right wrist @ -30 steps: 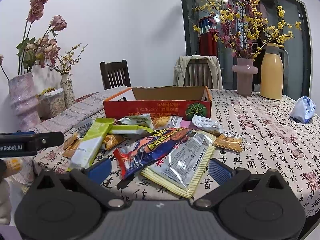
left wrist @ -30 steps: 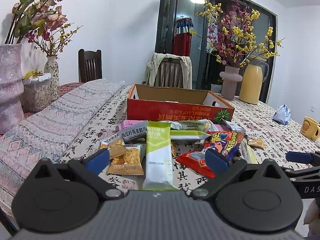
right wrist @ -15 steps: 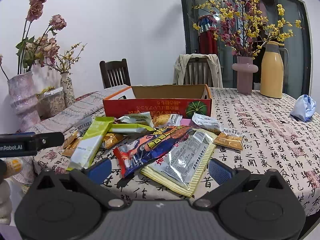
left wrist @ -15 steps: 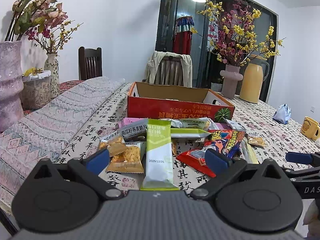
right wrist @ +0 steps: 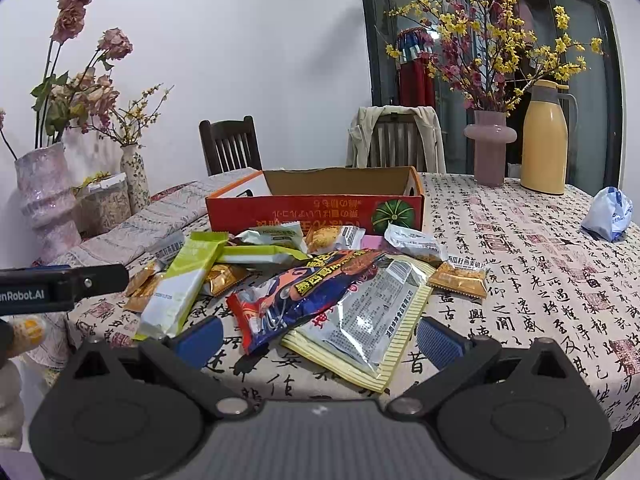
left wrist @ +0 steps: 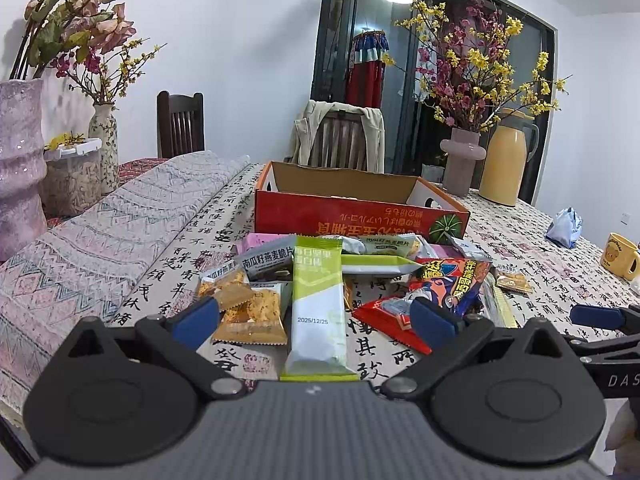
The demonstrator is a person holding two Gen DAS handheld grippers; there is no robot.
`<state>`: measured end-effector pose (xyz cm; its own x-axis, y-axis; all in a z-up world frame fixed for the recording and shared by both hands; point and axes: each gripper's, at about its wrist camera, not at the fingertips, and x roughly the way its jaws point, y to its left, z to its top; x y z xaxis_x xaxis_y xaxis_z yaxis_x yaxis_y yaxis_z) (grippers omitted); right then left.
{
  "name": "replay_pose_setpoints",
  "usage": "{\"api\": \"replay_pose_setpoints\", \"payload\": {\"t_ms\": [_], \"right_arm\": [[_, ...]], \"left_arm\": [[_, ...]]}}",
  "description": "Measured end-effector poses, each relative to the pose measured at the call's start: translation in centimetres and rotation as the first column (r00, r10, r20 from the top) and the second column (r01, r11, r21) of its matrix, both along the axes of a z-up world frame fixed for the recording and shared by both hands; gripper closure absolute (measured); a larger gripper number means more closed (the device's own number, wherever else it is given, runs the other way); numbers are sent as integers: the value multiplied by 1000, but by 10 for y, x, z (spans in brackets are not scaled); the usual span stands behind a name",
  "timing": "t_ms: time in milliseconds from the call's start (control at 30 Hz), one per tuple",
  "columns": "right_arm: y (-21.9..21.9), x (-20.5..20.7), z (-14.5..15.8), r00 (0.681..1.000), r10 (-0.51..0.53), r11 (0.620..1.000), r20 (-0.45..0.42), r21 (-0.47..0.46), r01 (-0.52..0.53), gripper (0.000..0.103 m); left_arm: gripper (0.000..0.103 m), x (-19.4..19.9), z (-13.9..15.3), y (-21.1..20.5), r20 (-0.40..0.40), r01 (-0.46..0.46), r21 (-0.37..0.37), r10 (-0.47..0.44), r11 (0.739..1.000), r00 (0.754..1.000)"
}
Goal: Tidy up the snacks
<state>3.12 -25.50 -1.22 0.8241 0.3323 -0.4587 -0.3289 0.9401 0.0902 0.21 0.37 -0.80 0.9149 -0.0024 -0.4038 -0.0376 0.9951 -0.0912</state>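
Observation:
A pile of snack packets lies on the table in front of an open red cardboard box [left wrist: 360, 216], also in the right wrist view [right wrist: 316, 210]. Nearest my left gripper [left wrist: 316, 320] is a long green bar packet [left wrist: 318, 300], with orange cracker packets [left wrist: 250, 312] to its left. My left gripper is open and empty, just short of the bar. My right gripper [right wrist: 320, 338] is open and empty, just before a red-blue chip bag [right wrist: 304, 292] and a silver-yellow packet [right wrist: 372, 320]. The box's inside is hidden.
A folded patterned blanket [left wrist: 100, 240] lies at the table's left. Vases [left wrist: 20, 160], a pink vase [right wrist: 490, 144], a yellow thermos [right wrist: 546, 140], a blue-white bag [right wrist: 610, 212] and a yellow mug [left wrist: 622, 256] stand around. Chairs stand behind the table.
Both grippers have edged slightly forward toward the snack pile. Nothing was grasped or moved.

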Motion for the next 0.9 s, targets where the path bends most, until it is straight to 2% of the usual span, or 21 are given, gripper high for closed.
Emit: {"api": "replay_pose_setpoints", "payload": {"t_ms": [633,800,900], "right_arm": [[-1,2,-2,1000,-3,1000,-11,4,3,0],[-3,4,0,1000,-10,1000,-19,11,10,0],[-5,5,1,1000,-12,1000,-24,14,13,0]], "left_arm": [[0,6,0,4,-28,4,-23,-5,1000,1000],[0,15,-2,4,-70,3,-21,-4,1000,998],[0,28,-5,3,-125,-14,-12,13,1000,992]]}}
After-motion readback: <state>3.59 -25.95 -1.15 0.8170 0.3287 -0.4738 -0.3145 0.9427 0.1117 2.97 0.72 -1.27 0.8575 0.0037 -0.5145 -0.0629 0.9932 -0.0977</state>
